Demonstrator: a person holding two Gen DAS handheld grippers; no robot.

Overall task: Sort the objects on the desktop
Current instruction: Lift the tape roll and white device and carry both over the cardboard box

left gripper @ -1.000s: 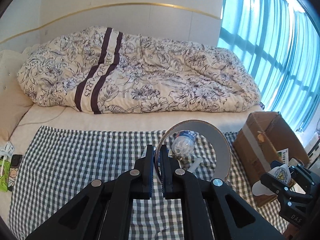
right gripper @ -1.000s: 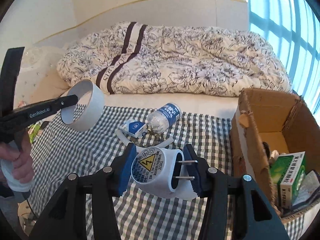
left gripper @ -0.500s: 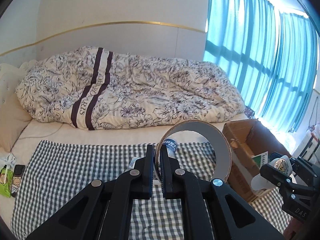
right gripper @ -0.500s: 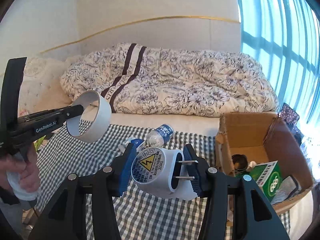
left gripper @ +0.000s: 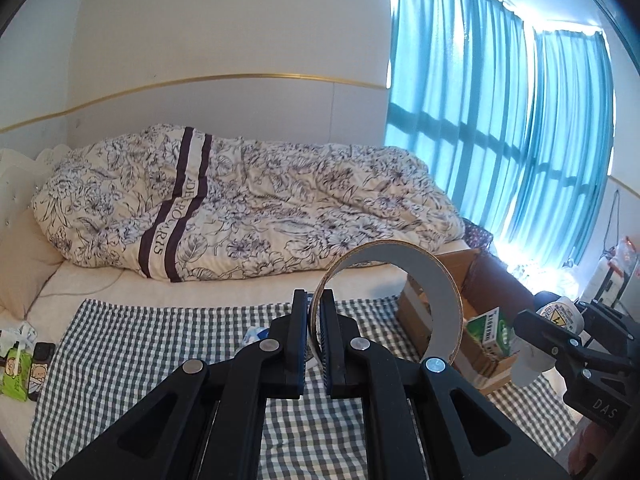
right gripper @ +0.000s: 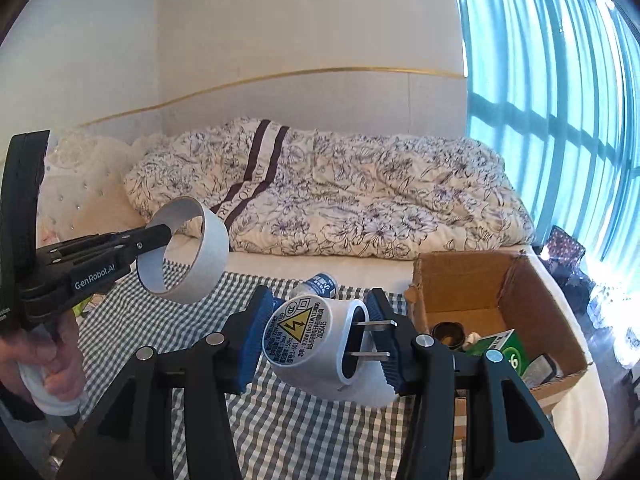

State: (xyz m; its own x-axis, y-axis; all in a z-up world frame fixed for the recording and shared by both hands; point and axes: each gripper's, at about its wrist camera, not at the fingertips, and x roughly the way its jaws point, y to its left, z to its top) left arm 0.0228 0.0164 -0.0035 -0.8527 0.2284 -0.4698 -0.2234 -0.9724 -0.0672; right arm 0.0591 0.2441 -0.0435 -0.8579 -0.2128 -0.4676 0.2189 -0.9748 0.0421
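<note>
My left gripper [left gripper: 314, 312] is shut on the wall of a tape roll [left gripper: 440, 284], a wide white-grey cardboard ring, held in the air above the checked cloth [left gripper: 160, 344]. The roll [right gripper: 200, 256] and the left gripper [right gripper: 158, 236] also show at the left of the right wrist view. My right gripper [right gripper: 320, 340] is shut on a white plug adapter [right gripper: 316, 344] with a yellow warning label and two metal prongs, held high beside the cardboard box [right gripper: 532, 288]. It also shows at the right of the left wrist view [left gripper: 560, 316].
The open box [left gripper: 460, 264] holds a green carton [right gripper: 516, 352], a dark round tin [right gripper: 448, 332] and other small items. A plastic bottle [right gripper: 320, 284] and a small blue-white packet [left gripper: 256, 334] lie on the cloth. A flowered duvet [left gripper: 260, 208] lies behind. Green packets [left gripper: 16, 368] lie at far left.
Both grippers have risen with their loads; the views now look from higher and farther back. The box has come more into view and the bottle sits lower, partly hidden.
</note>
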